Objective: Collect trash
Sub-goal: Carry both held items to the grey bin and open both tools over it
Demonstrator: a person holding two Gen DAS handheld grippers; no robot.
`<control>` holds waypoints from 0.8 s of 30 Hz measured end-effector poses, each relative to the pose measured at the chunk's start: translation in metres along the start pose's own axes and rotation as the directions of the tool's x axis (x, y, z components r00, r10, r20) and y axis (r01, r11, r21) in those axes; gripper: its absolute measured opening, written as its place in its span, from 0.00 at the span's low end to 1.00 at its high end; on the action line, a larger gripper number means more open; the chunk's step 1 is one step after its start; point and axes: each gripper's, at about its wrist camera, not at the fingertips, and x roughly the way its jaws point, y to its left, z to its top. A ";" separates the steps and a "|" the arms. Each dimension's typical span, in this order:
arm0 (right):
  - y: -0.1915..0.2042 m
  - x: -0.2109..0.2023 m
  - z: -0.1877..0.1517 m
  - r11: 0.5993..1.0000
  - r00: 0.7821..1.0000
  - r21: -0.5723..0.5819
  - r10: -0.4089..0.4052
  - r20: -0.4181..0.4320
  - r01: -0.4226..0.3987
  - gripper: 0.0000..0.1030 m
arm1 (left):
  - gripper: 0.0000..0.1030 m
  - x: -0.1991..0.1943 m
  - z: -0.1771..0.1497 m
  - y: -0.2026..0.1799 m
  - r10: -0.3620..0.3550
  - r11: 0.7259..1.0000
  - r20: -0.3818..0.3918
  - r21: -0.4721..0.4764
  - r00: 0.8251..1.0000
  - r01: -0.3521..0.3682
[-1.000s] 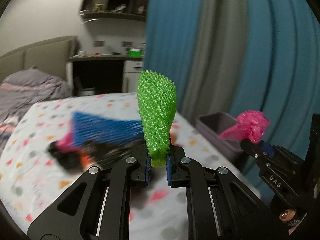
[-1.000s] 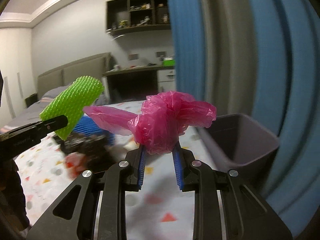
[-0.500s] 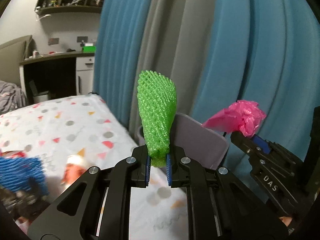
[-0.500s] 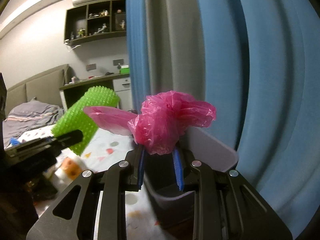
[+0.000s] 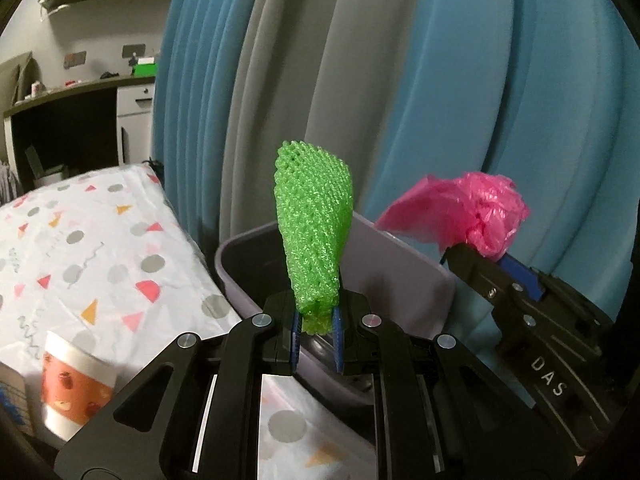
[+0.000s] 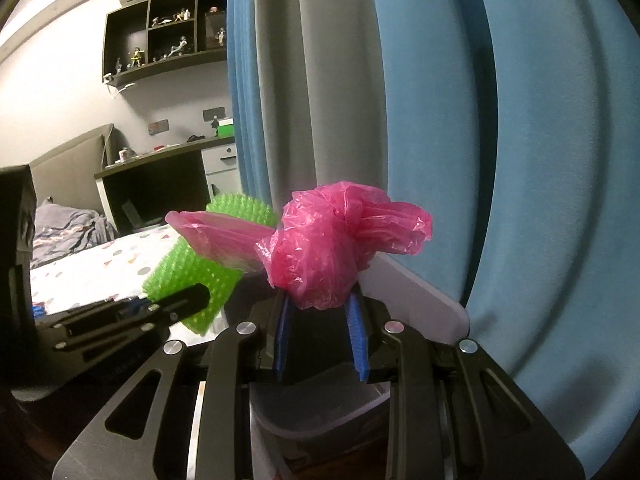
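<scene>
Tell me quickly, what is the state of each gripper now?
Left gripper: closed, holding the green foam net.
Right gripper: closed, holding the pink plastic bag.

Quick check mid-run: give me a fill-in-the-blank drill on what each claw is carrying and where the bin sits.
The left claw grips a ____ foam net.
The right claw grips a crumpled ____ plastic bag.
The grey bin stands between the bed and the blue ____.
A paper ____ with an orange band stands on the bed.

Missing: green; pink; curtain; cup
</scene>
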 end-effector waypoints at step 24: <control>-0.020 0.023 0.010 0.995 1.000 0.095 -0.010 -0.027 0.013 0.46 | 0.90 0.025 -0.019 0.053 -0.041 0.982 -0.026 -0.185 0.999 0.036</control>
